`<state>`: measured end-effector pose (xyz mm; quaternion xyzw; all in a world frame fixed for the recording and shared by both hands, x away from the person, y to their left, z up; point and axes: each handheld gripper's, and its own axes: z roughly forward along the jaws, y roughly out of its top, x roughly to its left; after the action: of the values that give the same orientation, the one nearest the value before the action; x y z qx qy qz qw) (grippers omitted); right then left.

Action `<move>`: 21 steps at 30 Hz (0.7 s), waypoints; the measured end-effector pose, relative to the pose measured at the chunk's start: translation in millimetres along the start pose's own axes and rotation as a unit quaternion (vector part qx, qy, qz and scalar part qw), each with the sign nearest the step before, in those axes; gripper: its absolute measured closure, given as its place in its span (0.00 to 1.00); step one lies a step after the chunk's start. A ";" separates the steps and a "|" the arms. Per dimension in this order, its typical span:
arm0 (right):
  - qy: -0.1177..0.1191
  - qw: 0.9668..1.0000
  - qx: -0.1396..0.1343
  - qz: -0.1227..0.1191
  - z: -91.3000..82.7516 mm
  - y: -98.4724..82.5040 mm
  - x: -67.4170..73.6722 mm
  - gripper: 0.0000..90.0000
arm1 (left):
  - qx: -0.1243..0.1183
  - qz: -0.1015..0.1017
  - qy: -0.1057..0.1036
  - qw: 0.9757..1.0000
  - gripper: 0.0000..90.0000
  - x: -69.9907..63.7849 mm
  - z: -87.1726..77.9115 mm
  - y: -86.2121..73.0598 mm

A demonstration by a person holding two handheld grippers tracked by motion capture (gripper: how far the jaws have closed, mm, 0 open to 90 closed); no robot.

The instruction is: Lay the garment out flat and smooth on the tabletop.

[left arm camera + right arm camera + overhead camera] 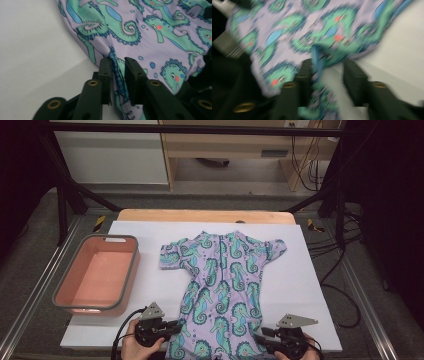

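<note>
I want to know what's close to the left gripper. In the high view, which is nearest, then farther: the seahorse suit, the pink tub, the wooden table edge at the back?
From the left gripper:
1. Seahorse suit, right at the gripper, to its right.
2. Pink tub, to its left.
3. Wooden table edge, far at the back.

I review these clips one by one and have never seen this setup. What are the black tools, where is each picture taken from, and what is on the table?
A person holds a two-jaw tool in each hand: the left gripper and the right gripper. The high view looks down from above; each gripper view looks along one tool's own jaws. On the white sheet lies a seahorse-print child's swimsuit, spread flat, beside an empty pink tub. Both tools sit at the suit's near edge with fabric between parted jaws; neither clamps it.
</note>
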<state>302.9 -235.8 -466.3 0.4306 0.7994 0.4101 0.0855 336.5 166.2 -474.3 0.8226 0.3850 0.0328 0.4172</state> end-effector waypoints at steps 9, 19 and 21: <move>-0.034 0.999 -0.023 -0.036 28.6 23.0 -2.4 0.43 | -0.007 -0.010 0.019 1.000 0.74 11.6 13.5 13.4; -0.033 0.998 0.036 -0.032 11.1 10.2 -4.2 0.99 | 0.011 -0.007 -0.018 1.000 0.98 -3.8 13.7 7.5; -0.029 0.998 0.047 -0.015 -2.2 -1.4 -5.6 0.99 | 0.012 0.007 -0.016 1.000 0.98 -10.3 12.8 6.8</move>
<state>304.4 -241.7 -467.1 0.4338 0.8216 0.3576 0.0945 338.2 148.5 -475.1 0.8303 0.3734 0.0183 0.4133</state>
